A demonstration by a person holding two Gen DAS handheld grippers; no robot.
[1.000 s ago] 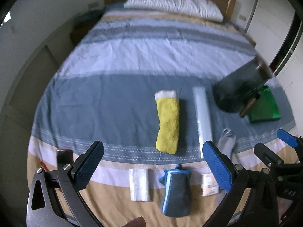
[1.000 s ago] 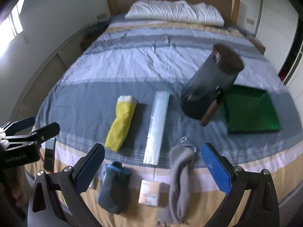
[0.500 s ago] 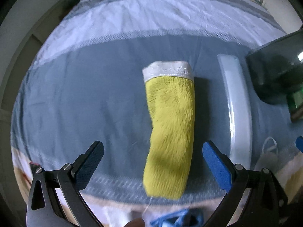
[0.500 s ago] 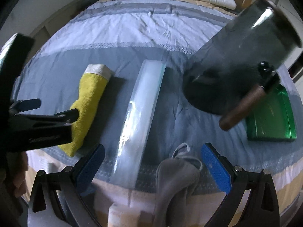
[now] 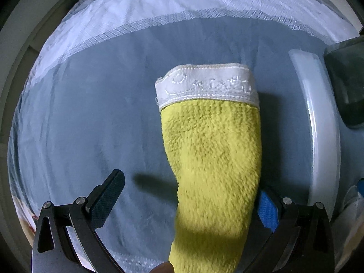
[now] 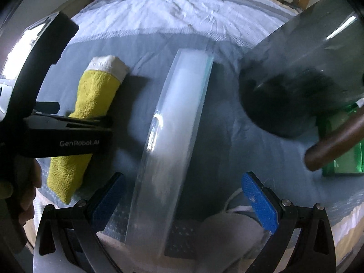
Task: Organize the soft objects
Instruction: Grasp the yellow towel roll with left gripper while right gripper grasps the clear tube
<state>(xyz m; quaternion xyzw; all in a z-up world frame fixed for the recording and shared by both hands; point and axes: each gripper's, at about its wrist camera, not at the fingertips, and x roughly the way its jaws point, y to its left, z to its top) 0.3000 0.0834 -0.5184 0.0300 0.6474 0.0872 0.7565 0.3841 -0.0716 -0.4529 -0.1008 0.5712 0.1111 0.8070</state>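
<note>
A rolled yellow towel (image 5: 213, 159) with a white band lies on the grey-blue bedspread (image 5: 91, 113). My left gripper (image 5: 188, 204) is open and low over the towel's near half, one finger on each side, the right finger close against it. In the right wrist view the same towel (image 6: 95, 95) shows under the left tool's black housing (image 6: 68, 141). My right gripper (image 6: 184, 200) is open, with a long clear plastic pack (image 6: 173, 136) running between its fingers. A grey sock (image 6: 227, 232) lies just inside the right finger.
A dark see-through jar (image 6: 295, 79) leans at the right, with a brown wooden handle (image 6: 329, 143) and a green box (image 6: 341, 159) beside it. A hand (image 6: 22, 193) grips the left tool. The clear pack (image 5: 318, 125) lies right of the towel.
Both grippers have moved forward and down toward the bed. The left one now straddles the yellow towel, and the right one has closed in over the clear pack.
</note>
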